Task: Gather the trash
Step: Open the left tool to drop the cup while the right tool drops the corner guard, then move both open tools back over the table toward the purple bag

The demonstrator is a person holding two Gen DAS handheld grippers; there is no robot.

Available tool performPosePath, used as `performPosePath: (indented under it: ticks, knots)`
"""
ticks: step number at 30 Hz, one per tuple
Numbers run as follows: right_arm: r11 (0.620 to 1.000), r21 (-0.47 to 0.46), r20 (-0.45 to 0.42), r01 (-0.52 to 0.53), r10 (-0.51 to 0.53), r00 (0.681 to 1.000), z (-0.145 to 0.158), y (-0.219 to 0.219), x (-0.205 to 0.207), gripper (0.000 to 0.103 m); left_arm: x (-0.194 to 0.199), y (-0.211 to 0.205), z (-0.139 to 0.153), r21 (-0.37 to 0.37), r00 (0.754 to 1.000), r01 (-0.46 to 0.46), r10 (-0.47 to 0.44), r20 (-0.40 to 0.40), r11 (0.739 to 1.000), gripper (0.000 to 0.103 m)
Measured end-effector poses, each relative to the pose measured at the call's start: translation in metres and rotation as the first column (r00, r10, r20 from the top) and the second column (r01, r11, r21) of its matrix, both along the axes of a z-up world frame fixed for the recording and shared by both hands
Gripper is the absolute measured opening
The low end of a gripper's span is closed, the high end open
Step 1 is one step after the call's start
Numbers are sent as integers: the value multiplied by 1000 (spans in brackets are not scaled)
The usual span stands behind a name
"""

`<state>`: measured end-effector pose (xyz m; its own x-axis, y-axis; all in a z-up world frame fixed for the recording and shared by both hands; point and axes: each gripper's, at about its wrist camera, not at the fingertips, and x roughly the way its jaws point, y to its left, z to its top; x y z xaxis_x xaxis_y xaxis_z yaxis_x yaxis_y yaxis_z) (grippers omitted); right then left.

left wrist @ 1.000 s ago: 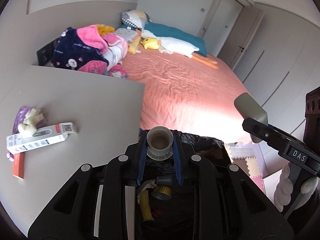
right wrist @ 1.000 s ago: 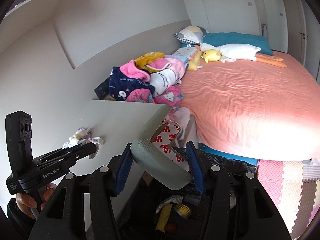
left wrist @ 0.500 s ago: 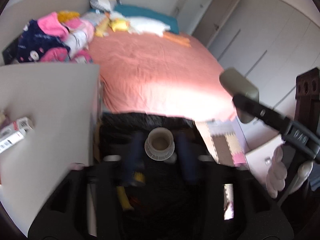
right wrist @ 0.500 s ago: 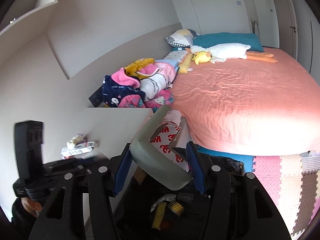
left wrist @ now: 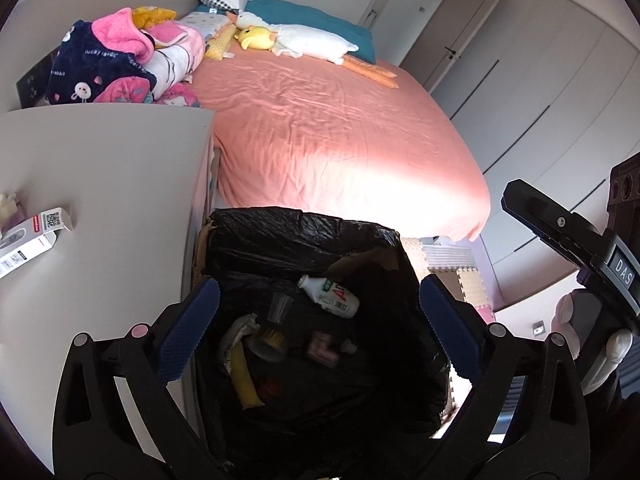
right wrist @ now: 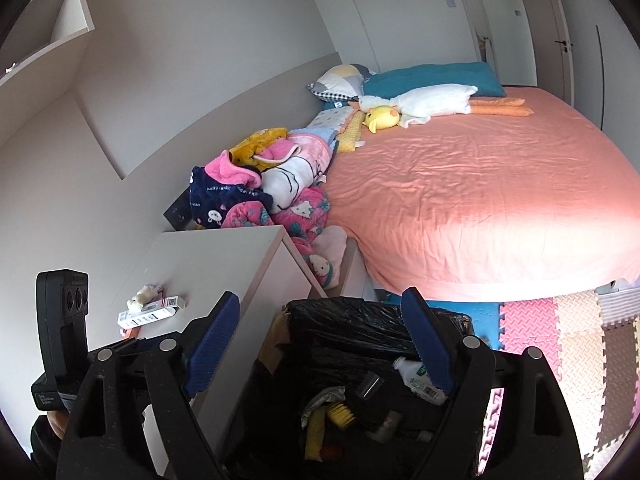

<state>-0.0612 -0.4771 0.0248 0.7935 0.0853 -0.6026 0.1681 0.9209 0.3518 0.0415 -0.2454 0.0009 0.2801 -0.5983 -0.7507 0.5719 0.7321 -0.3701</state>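
Observation:
A bin lined with a black bag (left wrist: 304, 232) (right wrist: 352, 316) stands between the white bedside table and the bed. My left gripper (left wrist: 316, 320) hovers over its mouth, jaws opening wide, nothing between them. My right gripper (right wrist: 320, 344) also hangs above the bin, jaws opening and empty. Inside lie a white bottle (left wrist: 330, 296) (right wrist: 416, 378), a banana peel (left wrist: 244, 376) (right wrist: 314, 428), a clear cup (left wrist: 280, 308) and other scraps. On the table rest a white carton (left wrist: 28, 240) (right wrist: 148, 314) and a crumpled tissue (right wrist: 140, 296).
The white table (left wrist: 100, 184) (right wrist: 224, 256) sits left of the bin. A bed with a pink sheet (left wrist: 328, 132) (right wrist: 480, 200) lies behind, with bundled blankets (left wrist: 116, 64) at its head. Foam mats (right wrist: 560, 328) cover the floor to the right. A gloved hand (left wrist: 616, 352) shows at right.
My left gripper opened and let go of the small cup-like container. My right gripper opened, and the grey-green pad and tape roll are gone from its jaws. Both views now look down into the bin.

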Motion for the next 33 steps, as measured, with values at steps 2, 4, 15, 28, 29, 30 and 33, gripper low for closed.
performPosePath:
  ticks: [2,4,15,28,29,30,33]
  knots:
    - [1000,-1,-2,-4,4,1000,0,1,2,83,0,2,0,2,1000,-4,4,2,1000,96]
    - [1000,-4,-3,-10,10,1000,0,4,2,83,0,3,1,3,1000,-9,9,5,1000,96]
    - [997,-12,-8,-75,75,997,-3,30,19,83,-1,29,2,18,997,-71,70,23,997,96]
    - [982,-14,-28,-188,188,982,-7,78,49,83,7,83,-2,28,979,-203,203,25,979,96]
    - [980,-14,-29,-197,196,980,-7,81,52,83,8,87,-2,28,977,-213,212,25,977,96]
    - [978,-14,-30,-207,206,978,-7,86,55,83,8,92,-2,28,974,-224,223,25,974,96]
    - [972,-16,-32,-233,232,972,-8,97,62,83,10,105,-3,24,965,-262,261,31,965,96]
